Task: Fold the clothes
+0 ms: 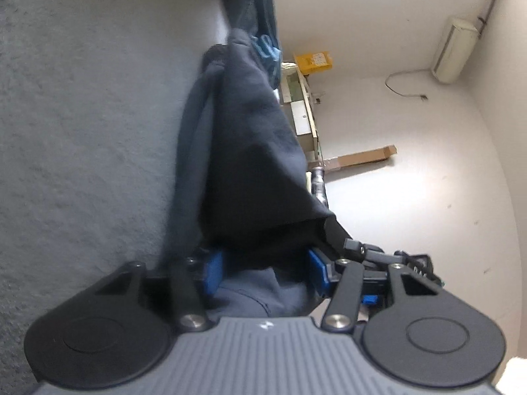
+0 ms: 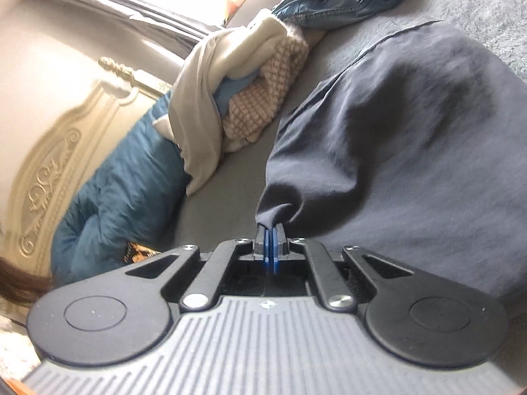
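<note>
Dark navy soft cotton garment on grey bedspread, right gripper clenched on its corner, left gripper spread around a fold.

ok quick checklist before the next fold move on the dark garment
1. Right tool pinching garment: ok, pads shut on a bunched edge.
2. Left tool gripping garment: not ok, pads apart with cloth between.
3. Garment flat: not ok, one end is lifted and draped.
4. Bed beside garment free: ok.
5. Clothes pile apart from garment: ok.
</note>
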A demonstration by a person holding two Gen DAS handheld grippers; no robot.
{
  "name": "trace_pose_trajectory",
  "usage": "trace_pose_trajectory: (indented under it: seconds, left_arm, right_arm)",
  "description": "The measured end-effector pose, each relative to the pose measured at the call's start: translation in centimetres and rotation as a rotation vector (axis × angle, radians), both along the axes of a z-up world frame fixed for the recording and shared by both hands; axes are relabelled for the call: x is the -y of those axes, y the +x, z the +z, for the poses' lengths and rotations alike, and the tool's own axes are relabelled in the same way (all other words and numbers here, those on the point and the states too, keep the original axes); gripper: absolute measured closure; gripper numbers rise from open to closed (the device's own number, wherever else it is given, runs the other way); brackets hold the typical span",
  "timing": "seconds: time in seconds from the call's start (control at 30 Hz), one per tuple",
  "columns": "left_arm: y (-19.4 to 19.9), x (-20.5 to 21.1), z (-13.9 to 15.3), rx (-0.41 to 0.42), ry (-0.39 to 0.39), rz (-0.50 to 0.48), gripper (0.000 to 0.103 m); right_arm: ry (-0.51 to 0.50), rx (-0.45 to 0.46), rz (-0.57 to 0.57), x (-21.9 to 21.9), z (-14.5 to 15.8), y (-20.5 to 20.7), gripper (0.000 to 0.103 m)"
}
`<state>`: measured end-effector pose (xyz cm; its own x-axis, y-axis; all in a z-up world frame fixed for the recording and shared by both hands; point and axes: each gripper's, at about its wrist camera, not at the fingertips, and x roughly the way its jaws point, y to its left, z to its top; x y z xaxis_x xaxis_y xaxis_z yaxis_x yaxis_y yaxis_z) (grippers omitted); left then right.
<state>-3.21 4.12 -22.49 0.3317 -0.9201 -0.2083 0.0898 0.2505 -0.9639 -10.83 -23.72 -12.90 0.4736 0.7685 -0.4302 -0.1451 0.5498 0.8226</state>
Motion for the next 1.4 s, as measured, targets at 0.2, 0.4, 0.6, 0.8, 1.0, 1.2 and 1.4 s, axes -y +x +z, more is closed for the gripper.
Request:
trace_pose_trajectory:
  seconds: [0.2,0.4,0.6,0.8,1.0,1.2,1.4]
  left_arm:
    - [-1.0,-2.7,2.2,0.037,0.066,0.073,0.045]
    - [-2.4,-6.0,4.1,0.057,0.133,0.118,0.044]
    - [-3.5,-5.4,4.5,0.090,0.217,0.043,0.045]
    - [-3.9,-2.7,4.9,0.158,0.355,-0.036,0.045]
    - [-4.5,-2.6,6.3,0.228,0.424,-0.023,0.045]
    - [-4.5,-1.7,8.2,0.304,0.493,-0.047,0.045]
    - [-4.5,-2.6,8.7,0.310,0.502,-0.026,0.045]
  right_arm:
    - [0.013,-0.017,-0.013,0.4,-0.5,0.1,0.102]
    - [0.014,-0.014,0.003,0.2,-0.6,0.2,0.102]
    - [0.020,-0.017,0.006,0.2,-0.6,0.1,0.102]
    - [0.013,-0.008,0.011,0.3,-0.4,-0.1,0.102]
    - [0.018,-0.006,0.014,0.2,-0.5,-0.1,0.102]
    - [0.022,-0.003,0.011,0.5,-0.6,-0.1,0.102]
    - [0.042,-0.001,0.015,0.6,-0.7,-0.1,0.102]
